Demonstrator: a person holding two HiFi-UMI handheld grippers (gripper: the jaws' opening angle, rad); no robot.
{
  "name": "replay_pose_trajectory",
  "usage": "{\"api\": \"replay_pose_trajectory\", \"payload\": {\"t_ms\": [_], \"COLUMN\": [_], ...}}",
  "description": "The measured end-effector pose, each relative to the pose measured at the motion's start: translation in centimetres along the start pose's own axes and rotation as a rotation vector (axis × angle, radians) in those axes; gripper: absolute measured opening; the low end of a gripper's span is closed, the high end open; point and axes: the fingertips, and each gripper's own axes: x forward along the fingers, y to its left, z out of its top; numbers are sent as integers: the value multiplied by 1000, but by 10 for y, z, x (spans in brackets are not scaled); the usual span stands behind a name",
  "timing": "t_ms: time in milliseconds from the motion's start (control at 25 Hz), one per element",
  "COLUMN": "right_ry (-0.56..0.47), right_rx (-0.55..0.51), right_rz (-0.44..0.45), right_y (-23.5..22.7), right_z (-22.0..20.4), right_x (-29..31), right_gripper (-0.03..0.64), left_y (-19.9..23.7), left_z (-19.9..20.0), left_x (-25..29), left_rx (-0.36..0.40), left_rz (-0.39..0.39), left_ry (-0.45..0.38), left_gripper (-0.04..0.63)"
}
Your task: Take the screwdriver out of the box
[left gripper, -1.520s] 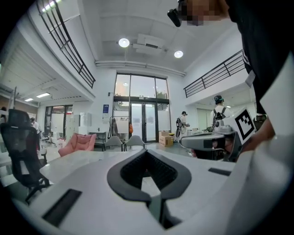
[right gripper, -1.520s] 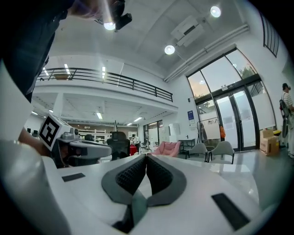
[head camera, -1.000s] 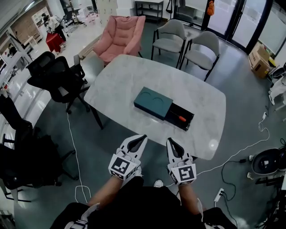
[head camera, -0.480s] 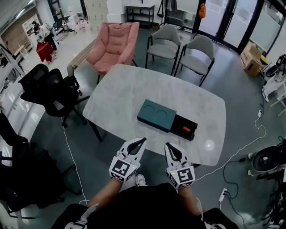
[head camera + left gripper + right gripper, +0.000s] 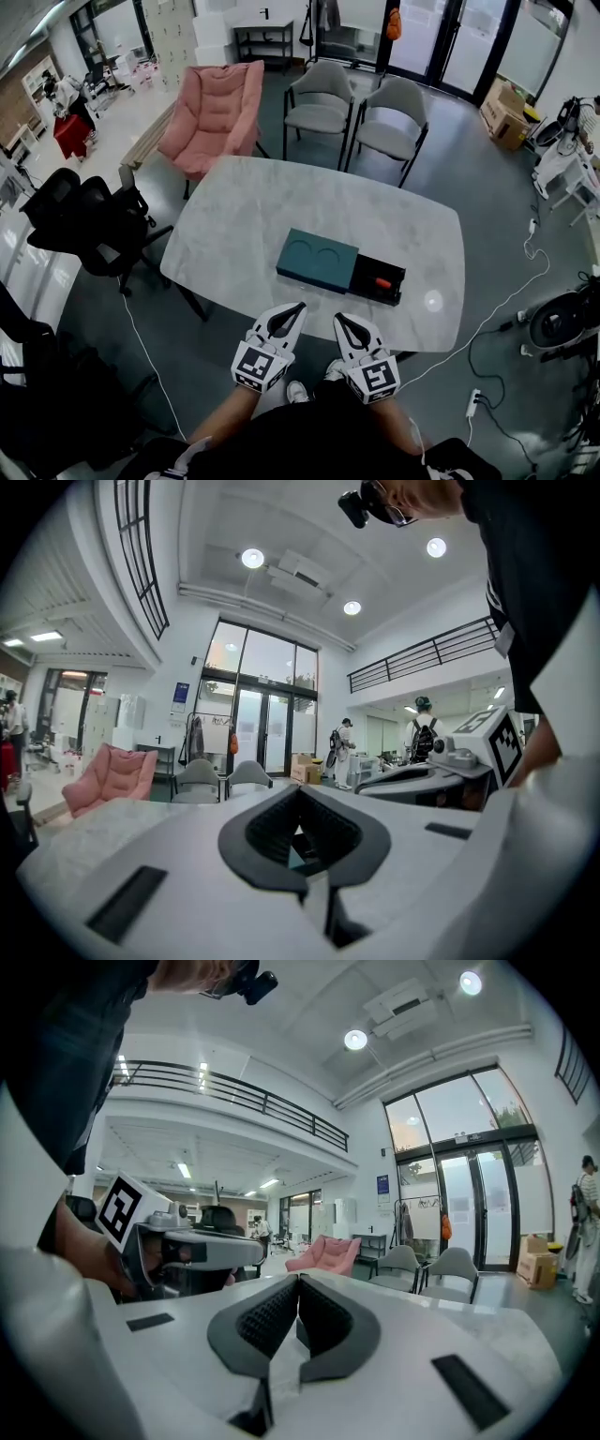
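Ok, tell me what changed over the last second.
Both the left gripper and right gripper moved forward, closer to the teal rectangular box on the white marble table. Nothing was grabbed or released. Unchanged: tongs shut and empty, black drawer open, orange-handled screwdriver inside.

Orange-handled screwdriver [image 5: 382, 283], seemingly in open box [image 5: 317, 261]

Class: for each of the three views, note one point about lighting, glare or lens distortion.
Head view: even light, one small white glare spot near the right end of the pale marble-look tabletop. Left gripper view: round ceiling lamps blow out; the black mezzanine railing bows. Right gripper view: black corners ring the fisheye image; the tall glass doors lean.
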Motion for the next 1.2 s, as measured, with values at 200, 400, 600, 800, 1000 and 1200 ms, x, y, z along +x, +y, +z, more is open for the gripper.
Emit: {"api": "replay_pose_trajectory", "payload": {"t_ms": [200,400,600,800,1000,1200], "right_ry": [6,1,42,67,87,158], "right_rx": [-64,-68,-65,-51,-16,-6], "right_rz": [58,32,16,-5,-60,-79], "right_y": [-15,-58,-100,-137,-169,-190], "right_z": [-5,-2,-15,-33,-38,-64], "right_x": [17,27,26,26,22,22], "right_gripper": [24,24,23,23,25,23], "left_y": [4,7,10,21,34,58], "left_z": [-5,-11,-12,-17,-20,-18], "left_x": [27,57,92,121,143,157], "left_rx": [1,-4,8,44,83,89], "left_rz": [-16,-27,-45,-28,-25,-3], "left_ry": [15,38,67,80,79,99], "left_gripper": [6,6,6,6,6,6]}}
